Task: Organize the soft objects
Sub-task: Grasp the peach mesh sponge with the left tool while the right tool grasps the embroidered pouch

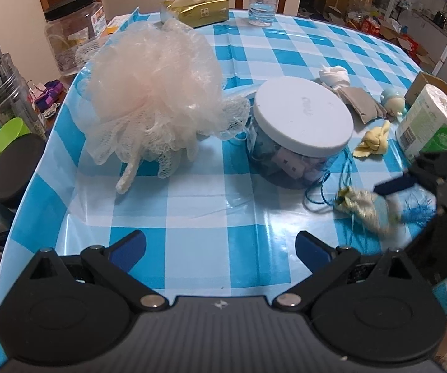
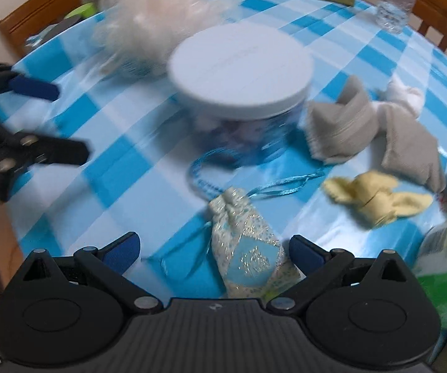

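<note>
Silvery-blue brocade marks the drawstring pouch (image 2: pixel 248 245), lying on the checked tablecloth (image 2: pixel 148 168) near the white-lidded jar (image 2: pixel 242 71), between the spread fingers of the right gripper (image 2: pixel 214 251). Close squarely on its plump body, I'd say, avoiding the trailing blue cord (image 2: pixel 211 168). The left gripper (image 1: pixel 220 248) hovers released, empty, over bare cloth.

Spread right claw (image 2: pixel 214 253) seemingly straddles the pouch (image 2: pixel 248 248).

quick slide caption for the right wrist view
Open right gripper straddles a glittery blue-and-white drawstring pouch on the blue checked tablecloth.
</note>
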A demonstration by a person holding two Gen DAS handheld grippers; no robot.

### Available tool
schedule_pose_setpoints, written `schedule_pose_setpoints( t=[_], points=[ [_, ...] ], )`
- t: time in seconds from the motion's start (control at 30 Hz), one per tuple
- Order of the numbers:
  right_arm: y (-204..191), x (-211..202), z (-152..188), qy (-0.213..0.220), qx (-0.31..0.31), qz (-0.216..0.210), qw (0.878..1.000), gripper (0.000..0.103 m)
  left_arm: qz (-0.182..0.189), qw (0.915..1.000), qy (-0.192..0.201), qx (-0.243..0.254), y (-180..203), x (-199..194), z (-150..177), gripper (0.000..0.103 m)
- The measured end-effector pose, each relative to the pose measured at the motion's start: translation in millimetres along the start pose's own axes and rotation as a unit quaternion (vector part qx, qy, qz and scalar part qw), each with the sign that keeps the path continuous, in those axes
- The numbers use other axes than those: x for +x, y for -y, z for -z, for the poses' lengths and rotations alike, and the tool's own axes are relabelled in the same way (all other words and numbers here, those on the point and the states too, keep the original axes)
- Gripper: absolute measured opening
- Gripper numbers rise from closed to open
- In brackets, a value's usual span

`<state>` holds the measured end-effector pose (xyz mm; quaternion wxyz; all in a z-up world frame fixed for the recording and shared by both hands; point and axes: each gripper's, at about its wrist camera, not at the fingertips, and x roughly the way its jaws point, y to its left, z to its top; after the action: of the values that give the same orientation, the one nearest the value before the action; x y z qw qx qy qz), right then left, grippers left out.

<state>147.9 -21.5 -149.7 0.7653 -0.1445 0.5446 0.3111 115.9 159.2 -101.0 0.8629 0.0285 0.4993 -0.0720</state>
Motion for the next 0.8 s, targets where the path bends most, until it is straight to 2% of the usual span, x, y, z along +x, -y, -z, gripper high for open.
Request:
schedule_pose_setpoints(
  t=[0.07, 0.2, 0.43, 0.57, 0.7, 0.8],
  points=[
    [-7.8, -2.1, 1.3, -0.008, -0.003, -0.016, 1.0, 0.103, -0.002, 1.0, 0.0, 0.0, -1.2, 0.8, -0.6, 0.102],
    [-16.0, 0.4, 0.8, 0.012, -0.022, 0.03, 0.999, 0.103, -0.005, 1.0, 0.001, 0.007, -3.0, 0.8, -3.7, 0.102],
    [-11.2, 6.2, 2.4, 0.015, -0.016, 0.035, 0.999, 0.103, -0.03, 0.9993, 0.015, 0.016, -11.0, -1.0, -14.2, 0.102],
    [-19.7, 8.0, 5.8, 0.007, -0.047, 0.053, 0.997, 0.103, -0.052, 0.9974, 0.042, 0.029, -18.4, -8.5, -29.1, 0.102],
    [-19.6, 6.9, 6.5, 0.007, -0.042, 0.052, 0.998, 0.103, -0.063, 0.9942, 0.073, 0.048, -28.0, -15.9, -54.4, 0.102],
    [-19.2, 6.1, 6.5, 0.006, -0.042, 0.052, 0.998, 0.103, -0.053, 0.9944, 0.081, 0.041, -36.6, -14.5, -73.1, 0.102]
  ],
)
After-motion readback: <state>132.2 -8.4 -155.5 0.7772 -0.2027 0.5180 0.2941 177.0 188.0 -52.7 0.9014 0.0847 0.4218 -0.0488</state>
